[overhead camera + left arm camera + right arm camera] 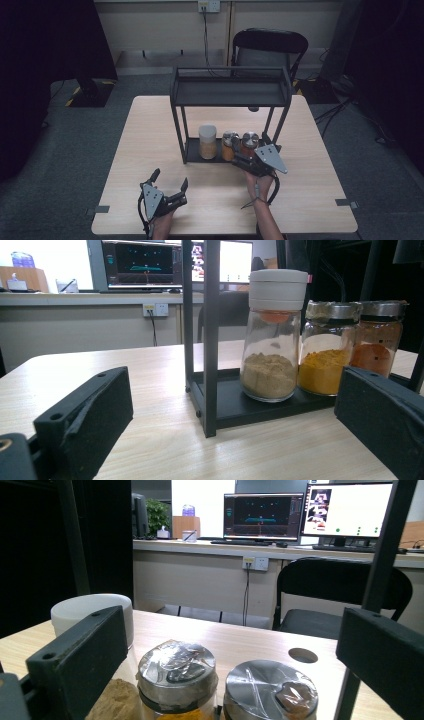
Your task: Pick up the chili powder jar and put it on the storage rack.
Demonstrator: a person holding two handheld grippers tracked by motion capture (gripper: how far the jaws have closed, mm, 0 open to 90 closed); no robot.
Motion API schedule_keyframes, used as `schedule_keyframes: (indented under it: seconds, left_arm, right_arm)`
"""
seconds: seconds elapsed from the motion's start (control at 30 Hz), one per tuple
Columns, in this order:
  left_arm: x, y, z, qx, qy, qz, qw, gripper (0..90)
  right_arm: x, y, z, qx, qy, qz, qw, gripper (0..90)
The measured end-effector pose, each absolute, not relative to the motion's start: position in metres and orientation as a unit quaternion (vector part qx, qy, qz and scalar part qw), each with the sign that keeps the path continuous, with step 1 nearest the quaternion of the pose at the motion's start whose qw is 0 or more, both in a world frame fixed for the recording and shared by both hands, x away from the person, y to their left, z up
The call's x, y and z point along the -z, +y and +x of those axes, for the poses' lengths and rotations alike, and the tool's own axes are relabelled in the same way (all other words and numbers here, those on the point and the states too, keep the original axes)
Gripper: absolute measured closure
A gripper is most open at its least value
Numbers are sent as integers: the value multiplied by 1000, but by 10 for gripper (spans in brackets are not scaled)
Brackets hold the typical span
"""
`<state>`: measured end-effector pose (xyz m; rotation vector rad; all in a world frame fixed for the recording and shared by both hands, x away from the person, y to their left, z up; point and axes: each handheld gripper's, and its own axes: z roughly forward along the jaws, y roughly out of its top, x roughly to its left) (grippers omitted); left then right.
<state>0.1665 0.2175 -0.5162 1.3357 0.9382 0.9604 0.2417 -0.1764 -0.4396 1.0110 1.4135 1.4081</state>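
A black two-tier rack [230, 92] stands mid-table. Its bottom tray [192, 150] holds three spice jars in a row: a white-capped jar [207, 141] of tan powder, a metal-lidded jar [229, 145] of yellow powder and a metal-lidded jar [248, 143] of orange powder. My right gripper [250, 150] is at the rack's front right, open. In the right gripper view its jaws [230, 640] stand wide apart over the yellow jar's lid [176, 672] and the orange jar's lid [270, 690], touching neither. My left gripper [171, 178] rests open near the table's front edge, facing the jars [272, 340] with nothing between its jaws.
The wooden table [150, 130] has bare room to the left and right of the rack and a round hole [253, 108] behind it. A black folding chair [270, 45] stands beyond the far edge. The rack's front post [210, 340] rises between my left gripper and the jars.
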Motion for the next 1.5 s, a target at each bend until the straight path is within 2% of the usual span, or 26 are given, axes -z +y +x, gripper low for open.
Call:
schedule_keyframes:
  seconds: [1.2,1.37,1.5]
  left_arm:
    - [516,217,167,-412,402,573,584,16]
    - [516,217,167,-412,402,573,584,16]
    - [516,217,167,-412,402,573,584,16]
  right_arm:
    - [440,-192,206,-581,553,396,447,0]
    - [439,-189,197,-571,556,386,465,0]
    - [439,-189,191,-576,551,389,461,0]
